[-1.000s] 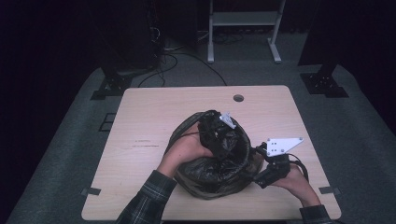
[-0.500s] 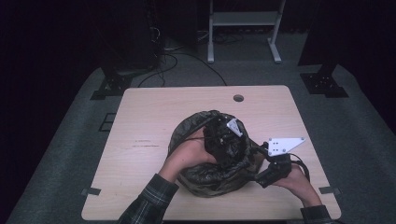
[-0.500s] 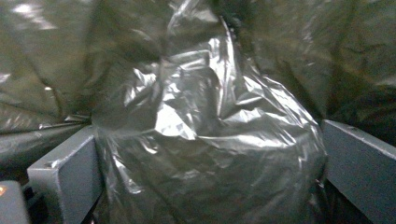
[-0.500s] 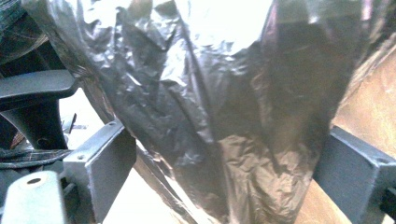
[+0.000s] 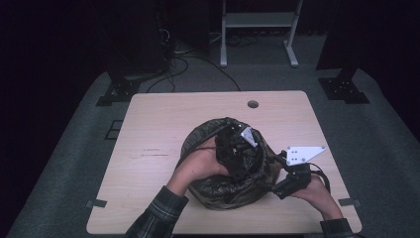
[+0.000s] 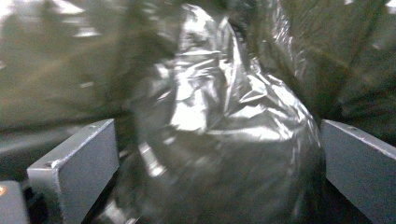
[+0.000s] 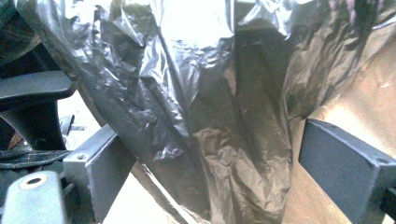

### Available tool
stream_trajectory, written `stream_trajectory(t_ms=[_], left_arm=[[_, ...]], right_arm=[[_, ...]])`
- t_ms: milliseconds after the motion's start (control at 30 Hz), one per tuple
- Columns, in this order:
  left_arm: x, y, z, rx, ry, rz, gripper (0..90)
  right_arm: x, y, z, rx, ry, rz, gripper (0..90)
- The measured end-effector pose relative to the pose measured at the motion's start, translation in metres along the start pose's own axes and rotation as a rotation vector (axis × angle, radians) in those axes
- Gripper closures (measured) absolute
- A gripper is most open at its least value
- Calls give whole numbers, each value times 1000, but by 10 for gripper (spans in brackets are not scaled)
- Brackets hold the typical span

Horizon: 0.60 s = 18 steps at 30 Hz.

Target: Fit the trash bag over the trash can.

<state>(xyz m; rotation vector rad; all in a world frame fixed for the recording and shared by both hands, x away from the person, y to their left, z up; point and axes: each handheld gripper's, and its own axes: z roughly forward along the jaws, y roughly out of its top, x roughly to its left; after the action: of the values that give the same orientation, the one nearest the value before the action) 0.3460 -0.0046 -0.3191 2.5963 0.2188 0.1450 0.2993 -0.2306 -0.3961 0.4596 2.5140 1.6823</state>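
Note:
A crumpled black plastic bag (image 5: 225, 191) lies on the near middle of the wooden table (image 5: 163, 129). My left gripper (image 5: 241, 148) reaches into the bag's top from the left and shows its black body and white plate. In the left gripper view its jaws (image 6: 219, 154) stand wide apart, with a shiny lump of bag film (image 6: 224, 116) filling the gap between them. My right gripper (image 5: 276, 171) sits at the bag's right edge under its grey plate. Its jaws (image 7: 210, 140) also stand wide, and a hanging fold of the bag (image 7: 196, 93) passes between them, with a sliver of table showing beside the right jaw.
A small round hole (image 5: 253, 104) marks the table's far side. Dark grey matting (image 5: 74, 163) surrounds the table. A metal stand (image 5: 257, 29), cables (image 5: 178, 59) and black floor brackets (image 5: 344, 87) lie beyond the far edge.
My left hand and gripper have shifted slightly inside the bag's top, and the bag's folds have bunched up differently. The right gripper has stayed in place.

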Motion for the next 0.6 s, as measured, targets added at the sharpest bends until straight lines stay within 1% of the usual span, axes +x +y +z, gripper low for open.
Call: stream_trajectory(t_ms=[67, 167, 233, 333, 400, 467, 533, 600], left_arm=[[2, -3, -5, 5, -1, -8, 0], [5, -8, -7, 34, -4, -12, 0], [6, -11, -5, 57, 5, -11, 0], [7, -15, 1, 95, 10, -4, 0], [7, -17, 5, 118, 10, -7, 0], [8, -19, 8, 146, 28, -9, 0], [10, -21, 10, 153, 27, -14, 0], [11, -21, 9, 146, 28, -18, 0]], right_arm=[[0, 0, -1, -3, -2, -1, 101], [0, 0, 0, -3, -2, -1, 101], [0, 0, 0, 1, 0, 0, 101], [0, 0, 1, 4, 1, 0, 101], [-1, 0, 1, 4, 1, -1, 101], [-1, 0, 1, 4, 2, -3, 101], [-1, -1, 1, 6, 3, -2, 101], [-1, -1, 1, 7, 3, -2, 101]])
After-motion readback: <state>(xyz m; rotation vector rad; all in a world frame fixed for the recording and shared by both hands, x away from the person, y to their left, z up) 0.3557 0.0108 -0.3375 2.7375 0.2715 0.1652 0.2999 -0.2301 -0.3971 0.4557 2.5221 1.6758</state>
